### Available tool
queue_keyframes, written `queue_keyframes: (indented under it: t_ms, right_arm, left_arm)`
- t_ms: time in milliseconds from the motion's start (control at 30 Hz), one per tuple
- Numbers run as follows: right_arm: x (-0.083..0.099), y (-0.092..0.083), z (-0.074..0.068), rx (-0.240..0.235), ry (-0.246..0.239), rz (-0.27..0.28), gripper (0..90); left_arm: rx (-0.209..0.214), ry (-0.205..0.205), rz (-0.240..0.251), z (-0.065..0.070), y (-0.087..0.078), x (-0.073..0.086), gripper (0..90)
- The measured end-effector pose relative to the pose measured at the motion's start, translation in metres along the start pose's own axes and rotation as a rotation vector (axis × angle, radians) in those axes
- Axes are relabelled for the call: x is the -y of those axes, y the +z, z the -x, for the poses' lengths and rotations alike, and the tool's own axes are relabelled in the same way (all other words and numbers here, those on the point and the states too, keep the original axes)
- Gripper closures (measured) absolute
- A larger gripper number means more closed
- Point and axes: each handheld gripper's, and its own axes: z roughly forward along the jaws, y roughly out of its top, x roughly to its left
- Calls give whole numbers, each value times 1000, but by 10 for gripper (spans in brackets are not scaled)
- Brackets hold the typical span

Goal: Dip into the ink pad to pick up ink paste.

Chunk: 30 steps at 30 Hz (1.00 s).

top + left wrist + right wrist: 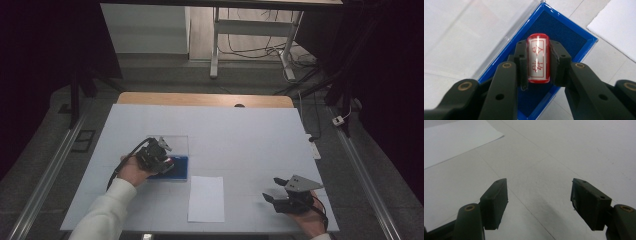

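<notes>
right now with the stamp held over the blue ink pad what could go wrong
1. The stamp is pinched by its smooth rounded sides between the left gripper's fingers; it might twist or slip when pressed down.
2. The ink pad case is not held; the right gripper sits open, apart, so the case may slide.
3. The paper lies loose and could shift during stamping.

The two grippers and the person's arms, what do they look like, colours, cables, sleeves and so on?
Both grippers are black, each with two flat rectangular pads on jointed arms with brass-coloured rivets. The left gripper trails a black cable along a white sleeve. The right gripper carries a grey three-cornered plate on top and its own black cable by the wrist.
</notes>
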Motion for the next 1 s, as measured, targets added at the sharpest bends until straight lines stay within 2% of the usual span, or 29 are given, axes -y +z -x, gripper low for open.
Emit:
queue_keyframes:
  t_ms: [867,967,1000]
  right_arm:
    - [-2,0,-2,-2,-6,2,295]
    - [-2,-1,-2,-1,-7,1,295]
    - [-2,-1,-2,-1,-7,1,295]
  left_arm:
    - [-13,-13,24,3,1,3,710]
    - [5,-8,30,0,0,3,707]
    - [23,-14,47,-4,-4,3,707]
